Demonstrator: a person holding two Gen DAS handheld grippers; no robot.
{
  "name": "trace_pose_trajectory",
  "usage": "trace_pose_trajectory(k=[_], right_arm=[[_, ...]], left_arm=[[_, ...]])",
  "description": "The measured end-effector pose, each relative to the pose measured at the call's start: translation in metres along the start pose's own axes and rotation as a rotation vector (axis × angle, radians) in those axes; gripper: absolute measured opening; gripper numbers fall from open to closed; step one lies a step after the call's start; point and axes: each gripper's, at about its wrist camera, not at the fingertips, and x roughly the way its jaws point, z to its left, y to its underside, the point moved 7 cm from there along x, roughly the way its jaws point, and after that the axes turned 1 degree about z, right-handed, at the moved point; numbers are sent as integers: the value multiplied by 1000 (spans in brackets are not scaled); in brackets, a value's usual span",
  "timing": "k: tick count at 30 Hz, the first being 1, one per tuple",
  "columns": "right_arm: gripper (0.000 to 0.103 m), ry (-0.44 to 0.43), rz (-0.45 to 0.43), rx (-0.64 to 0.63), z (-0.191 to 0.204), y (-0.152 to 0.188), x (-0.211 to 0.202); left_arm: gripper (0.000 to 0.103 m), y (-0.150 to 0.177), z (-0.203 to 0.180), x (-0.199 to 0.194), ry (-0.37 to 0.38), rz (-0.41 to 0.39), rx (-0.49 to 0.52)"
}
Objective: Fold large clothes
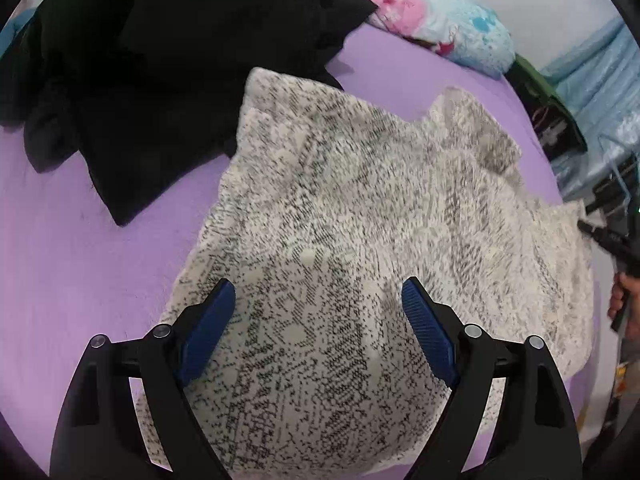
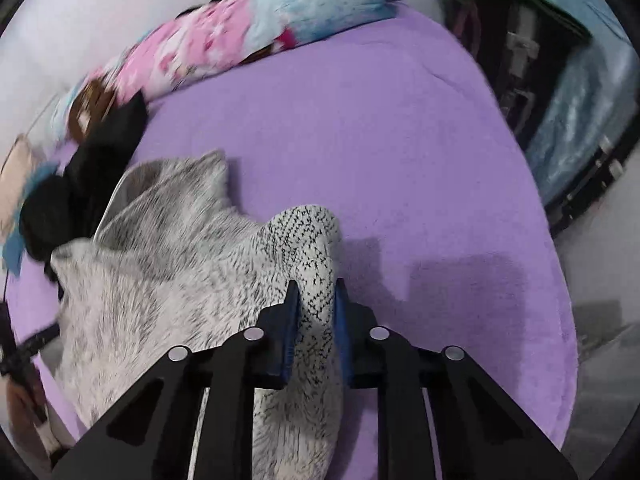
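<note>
Right wrist view: a sleeve end of the speckled knit sweater [image 2: 168, 264], spread on the purple bed [image 2: 360, 140], is pinched by the right gripper [image 2: 316, 296]. The left gripper [image 1: 318, 300] is held wide above it, empty. Carrying the sleeve across the body is judged next.

No text, label, brand, number or sign can be read anywhere in either view.
</note>
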Motion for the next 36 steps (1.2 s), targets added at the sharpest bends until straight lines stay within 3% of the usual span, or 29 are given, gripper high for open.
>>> trace_pose_trajectory(k=[5,9,10,11,13,17,21,26,30,36], right_arm=[[16,10,21,96,-20,16,29],[18,12,-14,119,-19,21,31],[25,29,-23,106,-17,21,28],[43,78,-38,55,-11,23,21],[58,124,-57,-33,-2,29,7],[70,145,-86,-96,15,46,-19],[75,167,-140,-134,36,70,-45],[80,128,-192,-78,50,108,-74],[82,66,-202,-22,61,136,-89],[86,61,-204,-3,65,162,-104]], left_arm=[[82,-1,3,-2,3,-5,-7],[82,-1,3,-4,14,-3,-10],[83,-2,4,-4,22,-2,-17],[85,-2,5,-4,44,2,-33],[88,-3,6,-5,94,-2,-66],[88,-6,13,-11,179,-9,-139],[88,-5,18,-16,202,-3,-159],[88,-4,23,-29,224,-9,-174],[88,-3,36,-34,240,2,-197],[88,6,59,-37,280,37,-243]])
